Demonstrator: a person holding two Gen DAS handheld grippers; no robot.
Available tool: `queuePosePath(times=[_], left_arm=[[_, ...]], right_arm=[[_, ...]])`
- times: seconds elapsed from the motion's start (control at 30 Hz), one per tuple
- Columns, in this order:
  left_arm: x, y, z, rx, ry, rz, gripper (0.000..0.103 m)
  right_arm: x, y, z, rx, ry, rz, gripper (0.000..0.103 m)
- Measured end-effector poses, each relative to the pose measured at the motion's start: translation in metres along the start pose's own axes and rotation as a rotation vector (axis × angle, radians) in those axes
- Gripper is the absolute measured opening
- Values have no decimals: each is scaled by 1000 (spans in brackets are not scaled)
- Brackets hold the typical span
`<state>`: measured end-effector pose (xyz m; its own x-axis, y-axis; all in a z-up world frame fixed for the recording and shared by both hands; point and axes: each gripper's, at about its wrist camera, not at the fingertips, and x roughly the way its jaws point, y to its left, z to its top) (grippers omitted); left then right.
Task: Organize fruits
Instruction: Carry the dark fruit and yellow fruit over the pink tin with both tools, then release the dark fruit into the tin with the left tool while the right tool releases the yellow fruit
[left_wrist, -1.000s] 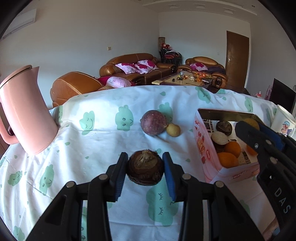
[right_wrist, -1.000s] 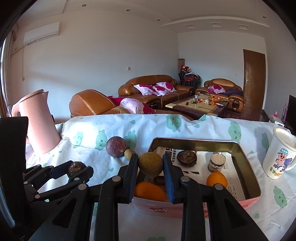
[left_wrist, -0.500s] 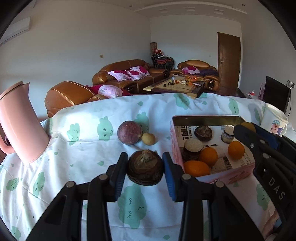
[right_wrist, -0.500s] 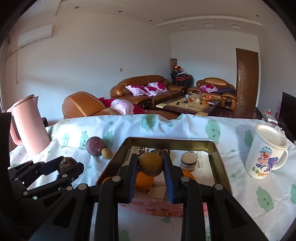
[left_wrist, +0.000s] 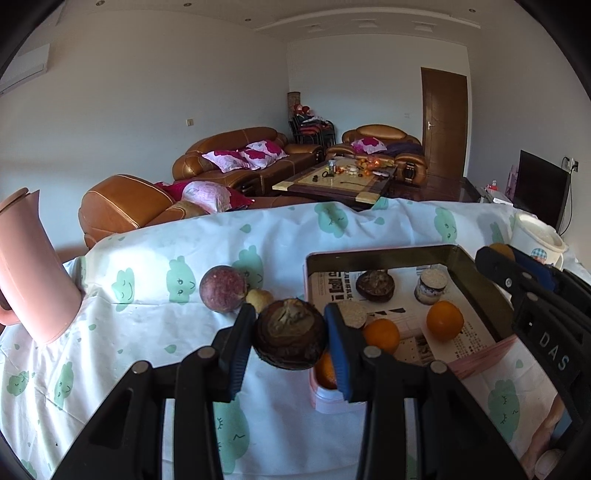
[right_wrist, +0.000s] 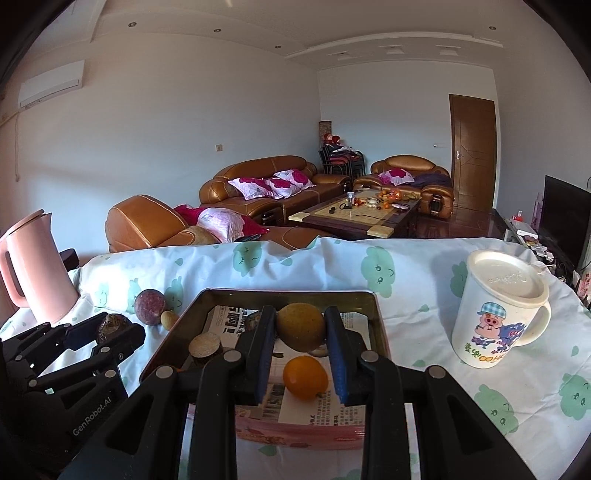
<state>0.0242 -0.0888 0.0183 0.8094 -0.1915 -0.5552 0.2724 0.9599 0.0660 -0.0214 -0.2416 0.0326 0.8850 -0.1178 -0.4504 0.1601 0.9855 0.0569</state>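
Carrying two fruits toward the tin tray (right_wrist: 376, 314) on the counter.
Both grippers have travelled tray-ward: the left gripper (left_wrist: 290, 334) pinches a brown fruit (left_wrist: 290, 338) at the tray's near left corner, while the right gripper (right_wrist: 301, 328) clamps a yellow fruit (right_wrist: 301, 325) above the tray, so both look ready for release.

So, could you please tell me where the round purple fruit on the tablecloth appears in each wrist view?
Left wrist view: the purple fruit sits left of centre, just left of the pink box.
Right wrist view: it lies at the lower left, again left of the box.
Shared landmark: the small yellow fruit beside it.
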Motion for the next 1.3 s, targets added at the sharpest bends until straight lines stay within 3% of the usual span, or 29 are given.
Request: queuePosePath(times=[0.53, 0.87, 1.13, 1.3], left_arm=[[22, -45, 20, 24, -6, -72, 40], [41, -51, 31, -4, 4, -95, 40], [59, -40, 35, -45, 35, -113, 40], [64, -45, 30, -26, 58, -110, 40]], right_arm=[[1, -38, 11, 13, -43, -120, 29], [13, -45, 15, 19, -34, -130, 29], [37, -52, 15, 68, 20, -108, 29], [58, -44, 8, 77, 126, -4, 29]])
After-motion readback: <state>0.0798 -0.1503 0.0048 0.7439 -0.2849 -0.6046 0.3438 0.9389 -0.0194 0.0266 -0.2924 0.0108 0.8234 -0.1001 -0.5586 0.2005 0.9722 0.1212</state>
